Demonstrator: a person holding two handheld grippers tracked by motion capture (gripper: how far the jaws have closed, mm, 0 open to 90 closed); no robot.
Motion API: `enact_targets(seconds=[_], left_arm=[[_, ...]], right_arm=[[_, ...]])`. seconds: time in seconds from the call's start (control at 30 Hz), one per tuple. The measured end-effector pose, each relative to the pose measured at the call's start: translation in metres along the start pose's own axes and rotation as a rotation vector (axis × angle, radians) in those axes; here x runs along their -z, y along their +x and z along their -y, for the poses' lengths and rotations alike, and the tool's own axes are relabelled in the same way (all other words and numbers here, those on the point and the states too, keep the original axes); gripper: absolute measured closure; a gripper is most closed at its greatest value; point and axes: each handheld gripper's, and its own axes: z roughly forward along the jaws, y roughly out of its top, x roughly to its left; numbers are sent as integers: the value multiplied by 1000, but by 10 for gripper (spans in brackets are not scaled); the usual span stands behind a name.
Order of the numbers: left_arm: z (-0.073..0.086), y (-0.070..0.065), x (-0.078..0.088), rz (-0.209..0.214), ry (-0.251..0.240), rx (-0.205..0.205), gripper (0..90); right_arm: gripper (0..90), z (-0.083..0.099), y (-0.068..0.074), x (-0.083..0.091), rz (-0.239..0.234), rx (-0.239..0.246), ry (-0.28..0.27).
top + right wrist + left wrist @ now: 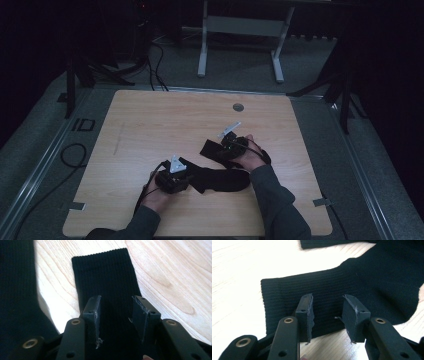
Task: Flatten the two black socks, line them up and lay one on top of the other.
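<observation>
- The black socks (pixel 220 175) lie flat on the wooden table (pixel 150 120), near my edge of it and right of its middle; in the high view they read as one dark shape, so I cannot tell where one ends and the other begins.
- In my left gripper view, a ribbed sock cuff (pixel 287 297) lies flat just beyond my pads, with a second dark piece past it.
- My left gripper (pixel 173 176) sits at the socks' left end, jaws released and spread over the cuff, the fabric under the gap, nothing pinched.
- My right gripper (pixel 231 142) is at the socks' far right end; in its own view another cuff (pixel 105 275) runs straight away between the jaws, which stand apart and press on nothing.
- I judge this the lining-up step, each hand poised over a cuff before taking hold.
- Next I would need to lower both pairs of pads onto the fabric and clench on the top layer only, without dragging the socks.
</observation>
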Motion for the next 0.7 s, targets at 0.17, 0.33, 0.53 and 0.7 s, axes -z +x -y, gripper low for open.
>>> enact_targets(seconds=[0.17,0.33,0.53,0.7], left_arm=[[0,0,0,0,0,1,610],[0,-1,0,0,1,-1,609],[0,-2,0,1,3,-1,607],[0,-6,-1,4,-2,-2,606]], right_arm=[[552,1,-2,-12,-19,-14,35],[605,0,-4,-14,-32,-36,26],[815,-6,2,-17,-28,-29,15],[831,-14,8,-19,-19,-27,1]])
